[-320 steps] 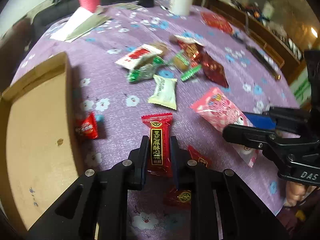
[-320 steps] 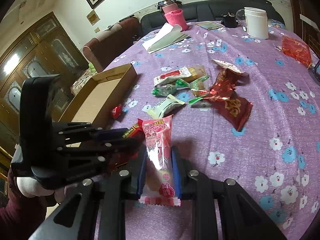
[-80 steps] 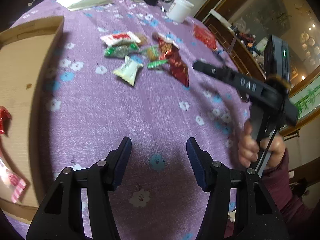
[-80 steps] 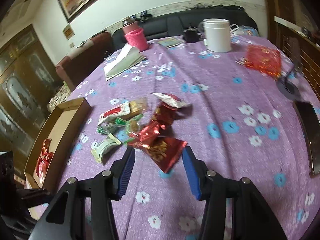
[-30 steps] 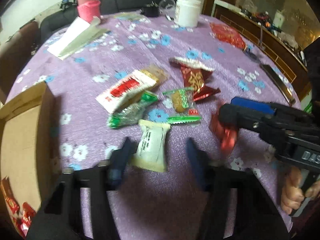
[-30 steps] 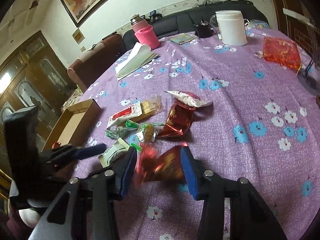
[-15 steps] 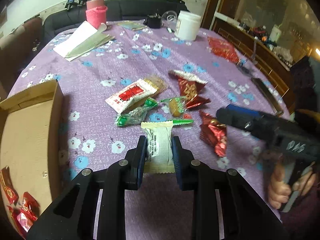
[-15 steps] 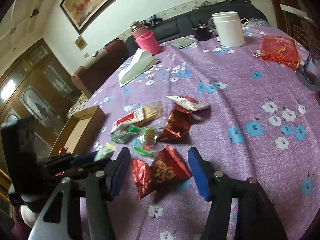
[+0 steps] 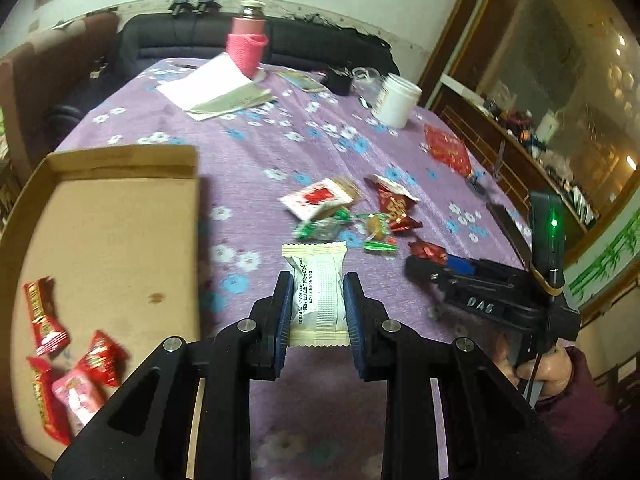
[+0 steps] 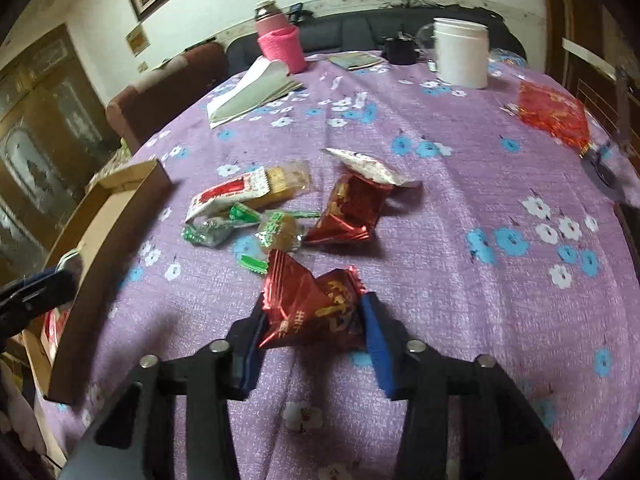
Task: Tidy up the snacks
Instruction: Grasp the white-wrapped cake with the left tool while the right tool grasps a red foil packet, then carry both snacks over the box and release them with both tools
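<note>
1. Left of my left gripper [image 9: 316, 306], the cardboard box [image 9: 120, 168] already has several red candy packets [image 9: 44, 320] and a pink packet [image 9: 78, 402] inside.
2. My left gripper pinches the cream snack packet [image 9: 318, 284], lifted; I judge the box comes next.
3. My right gripper [image 10: 314, 326] is closing, its pads against the crinkled red foil packet [image 10: 312, 304].
4. Ahead of the right gripper, a second red foil pack [image 10: 352, 208], green-wrapped sweets [image 10: 224, 226] and a red-and-white biscuit pack [image 10: 240, 192] await; roughly half done, I reckon.
</note>
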